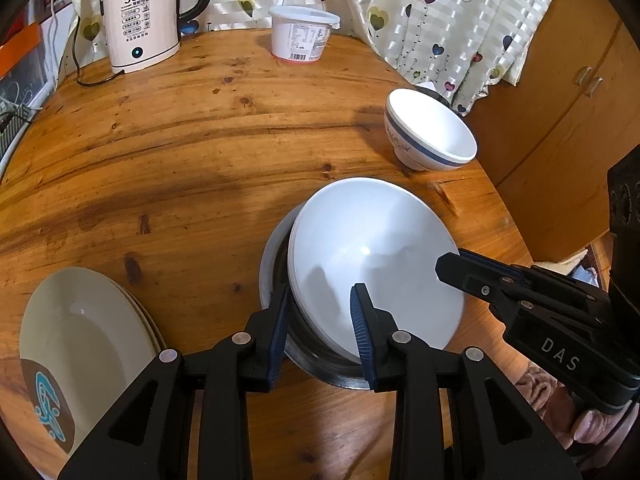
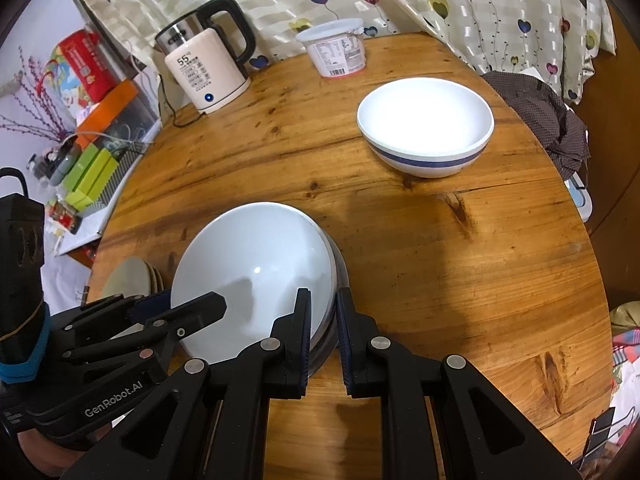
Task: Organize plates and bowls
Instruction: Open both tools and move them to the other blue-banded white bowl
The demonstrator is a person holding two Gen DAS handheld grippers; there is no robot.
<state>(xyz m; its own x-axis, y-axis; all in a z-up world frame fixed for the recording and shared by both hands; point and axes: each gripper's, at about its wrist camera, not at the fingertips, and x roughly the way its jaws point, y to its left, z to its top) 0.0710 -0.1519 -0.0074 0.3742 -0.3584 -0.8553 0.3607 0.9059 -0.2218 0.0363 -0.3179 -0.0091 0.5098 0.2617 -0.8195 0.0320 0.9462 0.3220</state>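
**Op A:** Closest to my left camera is the left gripper [image 1: 322,320]. Its jaws straddle the near rims of the nested stack: one finger inside the white bowl [image 1: 372,264], the other outside the metal bowl [image 1: 316,360] beneath it. Whether the pads actually press on the rims, I can't tell.

**Op B:** On my side, the right gripper [image 2: 323,322] is nearly closed, pinching the same stack's rim, the white bowl [image 2: 256,276] tilted inside the metal one.

**Op A:** Surroundings?

**Op B:** The blue-banded bowl [image 2: 426,132] stands upright, well apart, toward the far right of the wooden table [image 2: 440,280]. Behind it are a lidded tub [image 2: 336,50] and a kettle [image 2: 208,68] by the curtain [image 2: 480,8].

**Op A:** I see stacked beige plates [image 1: 86,344] at my near left, just beside the stack. Your gripper [image 1: 448,268] crosses my right side, covering part of the bowl's edge.

**Op B:** Yours blocks my view of those plates [image 2: 134,278].
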